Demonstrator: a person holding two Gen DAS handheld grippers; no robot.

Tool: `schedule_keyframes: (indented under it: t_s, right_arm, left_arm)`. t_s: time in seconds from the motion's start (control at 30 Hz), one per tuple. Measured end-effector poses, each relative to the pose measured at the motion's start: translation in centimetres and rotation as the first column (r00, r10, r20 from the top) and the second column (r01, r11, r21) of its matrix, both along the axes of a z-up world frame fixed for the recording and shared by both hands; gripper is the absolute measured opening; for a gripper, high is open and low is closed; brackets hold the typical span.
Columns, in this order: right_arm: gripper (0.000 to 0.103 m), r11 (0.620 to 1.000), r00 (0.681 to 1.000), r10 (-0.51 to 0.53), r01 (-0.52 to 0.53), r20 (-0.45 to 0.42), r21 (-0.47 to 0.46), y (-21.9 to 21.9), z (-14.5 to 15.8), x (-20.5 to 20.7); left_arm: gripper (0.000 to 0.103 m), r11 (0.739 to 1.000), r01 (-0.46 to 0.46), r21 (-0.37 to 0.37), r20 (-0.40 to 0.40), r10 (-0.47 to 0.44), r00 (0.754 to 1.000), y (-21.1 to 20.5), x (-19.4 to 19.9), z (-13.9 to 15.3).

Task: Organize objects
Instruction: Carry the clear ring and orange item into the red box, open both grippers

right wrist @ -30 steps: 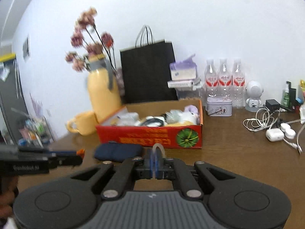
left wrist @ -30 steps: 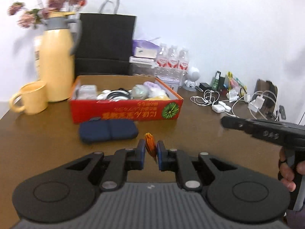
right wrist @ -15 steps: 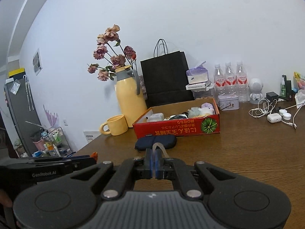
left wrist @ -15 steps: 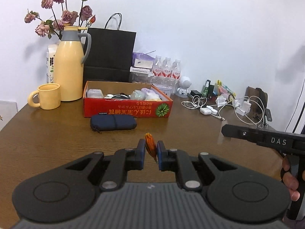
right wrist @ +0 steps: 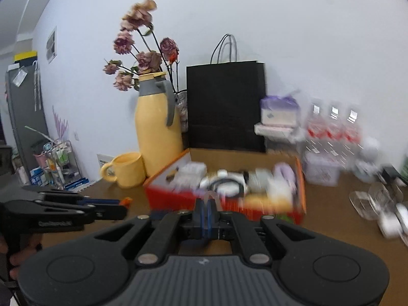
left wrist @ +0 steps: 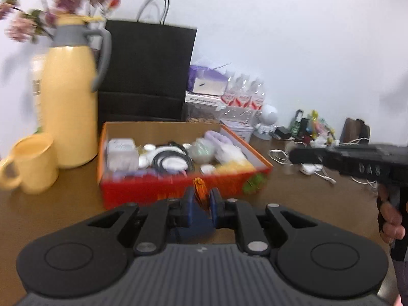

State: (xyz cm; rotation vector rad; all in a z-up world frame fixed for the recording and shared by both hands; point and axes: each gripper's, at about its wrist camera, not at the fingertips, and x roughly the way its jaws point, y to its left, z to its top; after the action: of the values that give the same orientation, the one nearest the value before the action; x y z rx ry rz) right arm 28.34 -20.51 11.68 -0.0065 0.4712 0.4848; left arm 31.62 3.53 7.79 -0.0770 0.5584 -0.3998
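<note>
1. Left gripper is clamped on a small orange clip-like item, pinched between the blue pads; exactly what the item is, can't tell.
2. Right gripper is clenched on a thin clear loop, maybe a rubber band or a piece of tubing; too blurred to name.
3. Both are held over the near table edge, just short of the red cardboard box, which is the likely drop spot.
4. Judgement: carry each item over the box's near wall before releasing and aim for a gap. The box is already crowded with a black cable coil, white cases and soft toys.
5. Judgement: release low, one hand at a time; the two grippers sit close side by side and could bump.
6. A navy pouch lies on the table right under the left gripper, near side of the box, mostly hidden.
7. The brown wooden table also holds a yellow mug and a yellow thermos jug at far left.
8. Behind the box: a black paper bag, dried flowers, water bottles.
9. Far right: white chargers and cables. A white wall runs behind it all, with a rack of clutter at left in the right wrist view.
</note>
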Motion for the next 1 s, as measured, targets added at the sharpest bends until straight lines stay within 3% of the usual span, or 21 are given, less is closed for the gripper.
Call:
schedule_keyframes:
  t_s: [0.2,0.33,0.4,0.43,0.47,0.53,0.7,0.83,0.9,1.0]
  right_arm:
    - [0.002,0.999,0.974,-0.018,0.027,-0.226,0.037,2.0,-2.1,16.2]
    - [0.002,0.998,0.940,-0.013,0.032,-0.341,0.049,2.4,-5.5,21.5]
    - [0.009,1.000,0.923,-0.021,0.027,-0.384,0.008,3.0,-7.2,22.9]
    - [0.016,1.000,0.919,-0.030,0.030,-0.393,-0.008,3.1,-7.8,23.3]
    - [0.020,0.999,0.918,-0.034,0.026,-0.395,-0.026,3.2,-8.2,23.5]
    - [0.032,0.998,0.922,-0.049,0.033,-0.385,-0.047,3.0,-8.4,23.3]
    - [0.032,0.998,0.936,-0.057,0.059,-0.347,-0.007,1.6,-6.2,21.9]
    - [0.036,0.997,0.950,-0.067,0.077,-0.306,0.020,0.9,-3.3,19.3]
    - [0.039,0.997,0.959,-0.074,0.080,-0.273,0.012,0.8,-2.0,17.3]
    - [0.045,0.996,0.972,-0.090,0.089,-0.218,-0.011,0.7,-1.0,12.7]
  left_arm:
    - [0.014,1.000,-0.020,0.006,-0.142,0.021,0.990,-2.6,13.2,-1.8]
    - [0.015,0.997,-0.043,0.067,-0.165,0.054,0.985,-4.1,18.2,-4.3]
    - [0.016,0.996,-0.079,0.044,-0.229,0.087,0.970,-3.6,20.3,-5.8]
    - [0.023,0.997,-0.078,0.014,-0.259,0.079,0.963,-3.2,21.1,-6.4]
    - [0.038,0.997,-0.073,-0.007,-0.274,0.068,0.959,-3.0,21.4,-6.7]
    - [0.043,0.997,-0.074,-0.017,-0.262,0.067,0.963,-2.5,21.2,-6.9]
    - [0.044,0.994,-0.106,-0.019,-0.233,0.099,0.968,-1.5,19.5,-4.8]
    - [0.050,0.993,-0.118,-0.007,-0.163,0.116,0.980,-0.7,15.8,-1.6]
    - [0.059,0.993,-0.116,0.001,-0.123,0.115,0.986,-0.3,12.7,-0.2]
    - [0.082,0.996,-0.087,-0.007,-0.054,0.087,0.995,0.5,6.6,1.3]
